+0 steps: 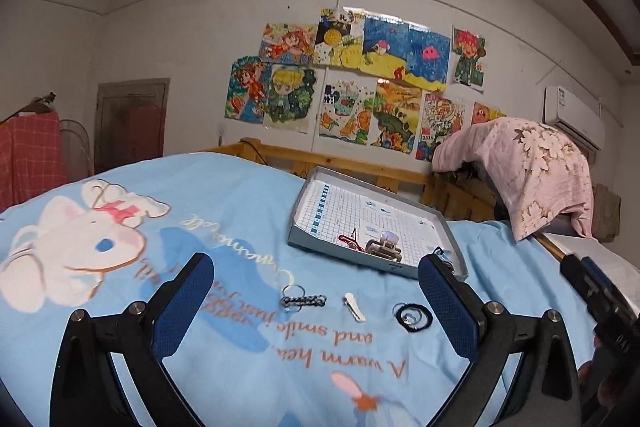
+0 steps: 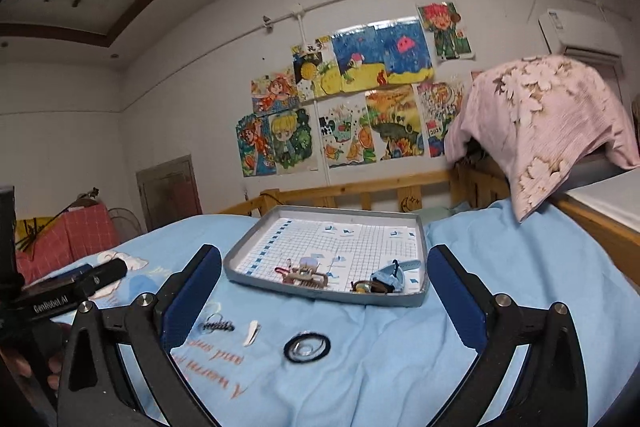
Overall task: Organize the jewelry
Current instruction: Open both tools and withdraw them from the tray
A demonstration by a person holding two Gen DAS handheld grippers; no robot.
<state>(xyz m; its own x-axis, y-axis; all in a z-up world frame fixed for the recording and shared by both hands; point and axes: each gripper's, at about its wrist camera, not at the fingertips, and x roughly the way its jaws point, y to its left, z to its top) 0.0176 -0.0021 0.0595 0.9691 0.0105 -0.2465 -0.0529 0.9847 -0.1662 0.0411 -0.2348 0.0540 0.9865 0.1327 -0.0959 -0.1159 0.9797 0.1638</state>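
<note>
A grey tray (image 1: 304, 205) (image 2: 246, 251) with grid paper lies on the blue bedsheet. It holds a beige claw clip (image 1: 383, 247) (image 2: 306, 277), a red piece (image 1: 349, 239) and a blue item (image 2: 390, 277). In front of it on the sheet lie a dark braided keyring (image 1: 302, 301) (image 2: 218, 326), a white clip (image 1: 355, 307) (image 2: 252, 333) and a black hair tie (image 1: 413, 315) (image 2: 307, 346). My left gripper (image 1: 316, 291) is open and empty above these loose pieces. My right gripper (image 2: 324, 287) is open and empty near the tray's front edge.
A wooden bed rail (image 2: 360, 193) runs behind the tray. A pink floral blanket (image 2: 540, 123) hangs over the rail at right. The other gripper's black body shows at the right edge of the left view (image 1: 600, 303) and the left edge of the right view (image 2: 60, 295).
</note>
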